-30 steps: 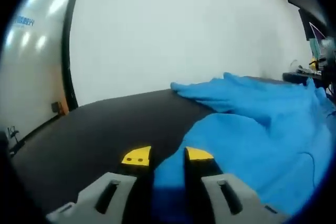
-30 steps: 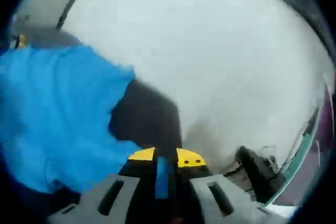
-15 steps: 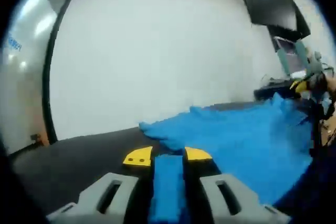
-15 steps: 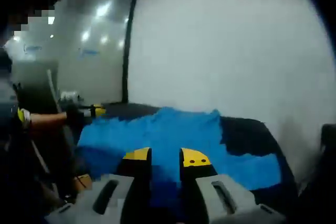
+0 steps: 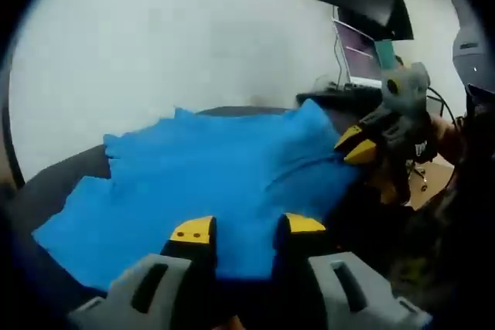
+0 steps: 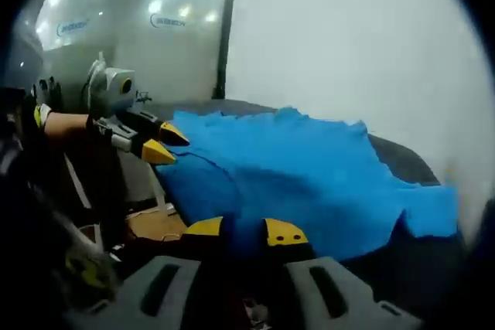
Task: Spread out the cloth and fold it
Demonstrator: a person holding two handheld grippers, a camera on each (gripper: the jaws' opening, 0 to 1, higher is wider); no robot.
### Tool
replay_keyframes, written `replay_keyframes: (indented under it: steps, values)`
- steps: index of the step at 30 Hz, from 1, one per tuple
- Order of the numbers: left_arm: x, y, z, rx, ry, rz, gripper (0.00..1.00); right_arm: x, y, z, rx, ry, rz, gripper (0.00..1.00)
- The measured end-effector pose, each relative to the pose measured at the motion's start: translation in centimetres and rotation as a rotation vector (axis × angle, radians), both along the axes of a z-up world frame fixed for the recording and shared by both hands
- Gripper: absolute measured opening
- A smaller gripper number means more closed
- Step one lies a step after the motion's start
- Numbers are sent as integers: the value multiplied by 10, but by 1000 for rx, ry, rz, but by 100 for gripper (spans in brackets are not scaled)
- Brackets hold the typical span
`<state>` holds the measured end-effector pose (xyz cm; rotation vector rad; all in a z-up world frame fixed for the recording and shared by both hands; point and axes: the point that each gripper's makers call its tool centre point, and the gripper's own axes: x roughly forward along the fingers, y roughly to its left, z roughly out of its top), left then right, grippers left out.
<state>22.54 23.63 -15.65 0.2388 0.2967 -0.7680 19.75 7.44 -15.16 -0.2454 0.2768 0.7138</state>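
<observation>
A blue cloth (image 5: 209, 168) lies spread over the dark table (image 5: 54, 183), with its near edge at the table's front. My left gripper (image 5: 247, 229) is open at that near edge, and the cloth's edge lies between its yellow-tipped jaws. The same gripper (image 6: 168, 144) comes in from the left of the right gripper view, at the cloth's left corner. My right gripper (image 6: 244, 231) is shut on the cloth's (image 6: 294, 175) near edge. In the left gripper view the right gripper (image 5: 354, 144) sits at the cloth's right corner.
A white wall (image 5: 170, 36) stands behind the table. A monitor (image 5: 360, 48) and cables sit at the back right. A glass partition (image 6: 116, 28) reflects ceiling lights. A person's forearm (image 6: 66, 123) holds the left gripper. A brown box (image 6: 158, 223) lies below the table's front edge.
Both views have swung round onto the table. The cloth now lies flatter and wider across it. The left jaws stand wider apart than before; the right jaws keep the same narrow gap.
</observation>
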Motion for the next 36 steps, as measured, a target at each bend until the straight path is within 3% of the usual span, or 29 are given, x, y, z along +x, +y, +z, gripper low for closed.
replay_keyframes:
  steps: [3,5,6,7,8,11,14,16,17,19,21,23,24,26,28,29,31,32,33,34,35,36]
  values:
    - [3,15,3,146,-66,22,16,2,-12,9,43,34,-28,0]
    - [0,15,6,142,-43,8,5,-2,-12,21,127,63,-6,0]
    - [-6,13,9,157,-53,-35,4,-5,-11,29,168,61,12,0]
    - [-11,8,17,144,-109,-80,4,-9,-10,36,182,49,35,0]
    - [-10,12,22,149,-125,-52,4,-13,-10,40,184,40,48,0]
    - [-18,15,25,148,-99,-54,4,-25,-11,26,65,54,80,0]
    - [-28,14,12,157,-40,-82,4,-40,-2,4,54,116,131,0]
    - [-31,15,0,199,-25,-102,4,-40,-2,-4,55,114,121,0]
    - [-32,14,2,184,-30,-123,6,-41,-2,-1,63,96,130,1]
    - [-35,4,24,30,-3,-192,18,-41,1,22,127,23,169,8]
    - [-28,0,68,-196,-13,-224,38,-32,-10,60,229,-47,133,19]
    - [-2,15,113,-396,-52,-176,38,-8,-38,100,261,-161,16,19]
    - [17,27,130,-447,-107,-133,35,9,-57,120,238,-253,-73,18]
    - [63,60,149,-485,-224,-9,32,48,-106,145,174,-304,-321,15]
    - [110,89,144,-481,-284,99,29,86,-142,170,214,-372,-460,14]
    - [132,104,134,-440,-301,161,28,106,-157,172,229,-338,-519,14]
    - [169,129,97,-297,-316,272,25,141,-176,150,203,-196,-570,14]
    - [175,133,87,-279,-309,291,23,154,-182,134,174,-123,-562,14]
    - [179,135,74,-269,-292,292,23,167,-191,117,254,-35,-606,14]
    - [179,136,64,-282,-268,291,23,173,-202,96,281,68,-669,13]
    - [179,139,58,-314,-256,294,23,174,-212,80,228,117,-688,7]
    - [177,139,59,-332,-249,281,23,176,-217,70,185,122,-689,6]
